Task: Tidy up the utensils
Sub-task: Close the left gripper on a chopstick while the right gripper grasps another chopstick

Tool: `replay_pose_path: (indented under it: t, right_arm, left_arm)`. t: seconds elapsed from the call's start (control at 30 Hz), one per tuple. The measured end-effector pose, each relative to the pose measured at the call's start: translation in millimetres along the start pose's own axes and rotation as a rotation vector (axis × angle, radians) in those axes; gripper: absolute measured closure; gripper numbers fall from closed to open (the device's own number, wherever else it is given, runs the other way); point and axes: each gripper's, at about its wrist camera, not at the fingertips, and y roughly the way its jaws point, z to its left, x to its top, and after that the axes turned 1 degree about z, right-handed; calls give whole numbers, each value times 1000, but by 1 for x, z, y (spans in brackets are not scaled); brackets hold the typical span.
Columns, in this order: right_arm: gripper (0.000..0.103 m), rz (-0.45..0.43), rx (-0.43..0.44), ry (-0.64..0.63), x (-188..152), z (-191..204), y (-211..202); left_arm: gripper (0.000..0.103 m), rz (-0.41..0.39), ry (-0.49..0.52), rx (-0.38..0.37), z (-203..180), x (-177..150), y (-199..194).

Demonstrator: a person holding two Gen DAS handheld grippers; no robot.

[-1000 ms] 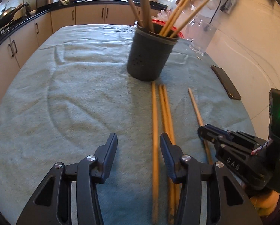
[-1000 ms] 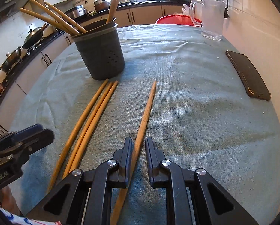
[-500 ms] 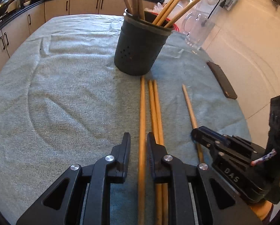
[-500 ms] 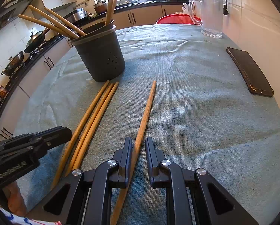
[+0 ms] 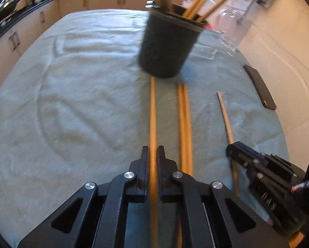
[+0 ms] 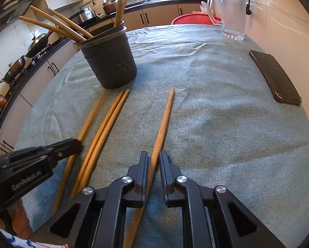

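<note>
Both tongs are pinching wood at the bottom of their frames. My left gripper [image 5: 153, 155] has just been closing and now has its jaws pressed onto the leftmost chopstick [image 5: 152, 111], which runs straight up the left wrist view between the fingers. My right gripper [image 6: 153, 159] is clamped on the single chopstick [image 6: 164, 122] lying apart from the others, at lower centre of the right wrist view; that stick sits tight against the left finger, with a sliver of gap on the other side.

Between the two held sticks, a pair of chopsticks [image 6: 104, 132] lies side by side and touching on the grey-green table cloth [image 6: 216, 103], ungripped. Further up, the dark perforated utensil holder [image 6: 111, 62] stands upright at upper left of the right wrist view, with several long wooden sticks already leaning in it.

My reading is that the job is partly done: some sticks are in the holder, two are gripped but not lifted, two more wait.

Right of centre lies a black phone [image 6: 276, 78], and a clear glass jug [image 6: 231, 16] stands at the far edge. The left view is motion-blurred, so the holder's contents smear together. Both held sticks have their near ends hidden under the gripper bodies, and I cannot count what is inside the holder.
</note>
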Motion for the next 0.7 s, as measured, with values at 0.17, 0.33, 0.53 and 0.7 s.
replay_pose_path:
  t: [0.17, 0.33, 0.53, 0.7]
  right_arm:
    - [95, 38, 16, 4, -8, -8, -7]
    - [95, 69, 42, -12, -20, -14, -17]
    - [95, 150, 38, -59, -11, -12, -13]
    - [94, 217, -26, -140, 4, -1, -2]
  left_arm:
    - [96, 43, -103, -23, 23, -24, -18]
    - [96, 93, -120, -70, 32, -33, -23]
    - [95, 135, -93, -82, 31, -21, -24]
    - [87, 167, -53, -45, 28, -4, -13]
